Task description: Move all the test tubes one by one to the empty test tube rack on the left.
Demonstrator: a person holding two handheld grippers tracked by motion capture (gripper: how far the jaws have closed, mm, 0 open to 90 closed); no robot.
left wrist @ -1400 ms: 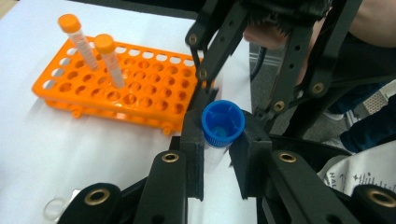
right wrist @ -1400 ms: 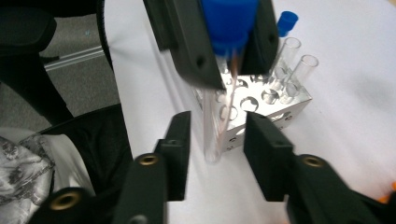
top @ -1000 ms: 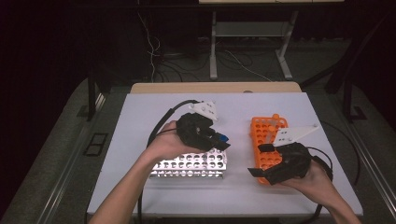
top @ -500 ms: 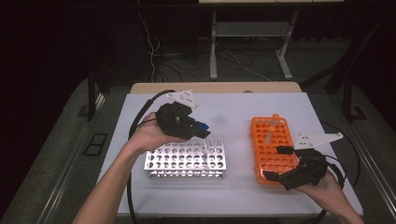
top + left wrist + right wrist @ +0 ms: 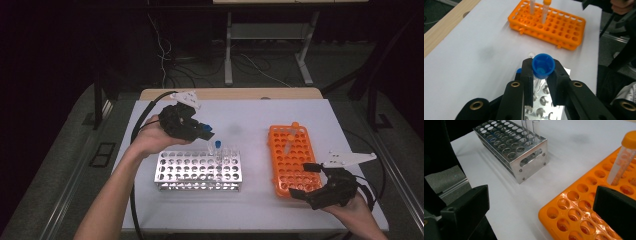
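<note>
My left gripper (image 5: pixel 205 132) (image 5: pixel 542 71) is shut on a clear tube with a blue cap (image 5: pixel 543 63), held above the far edge of the metal rack (image 5: pixel 197 171). Another blue-capped tube (image 5: pixel 218 145) and some clear tubes stand in that rack. My right gripper (image 5: pixel 303 180) (image 5: pixel 540 206) stands open at the near corner of the orange rack (image 5: pixel 291 157). Its jaws have just been opening and grip nothing. An orange-capped tube (image 5: pixel 295 127) (image 5: pixel 624 157) stands at the orange rack's far end.
The white table (image 5: pixel 250 125) lies bare between the two racks. A wooden strip (image 5: pixel 230 93) runs along its far edge. Cables trail from both grippers, and the floor beyond is dark.
My left hand has carried the blue-capped tube leftward, from the gap between the racks to above the metal rack. My right gripper has drawn back toward the near edge, lower, with wider jaws.
</note>
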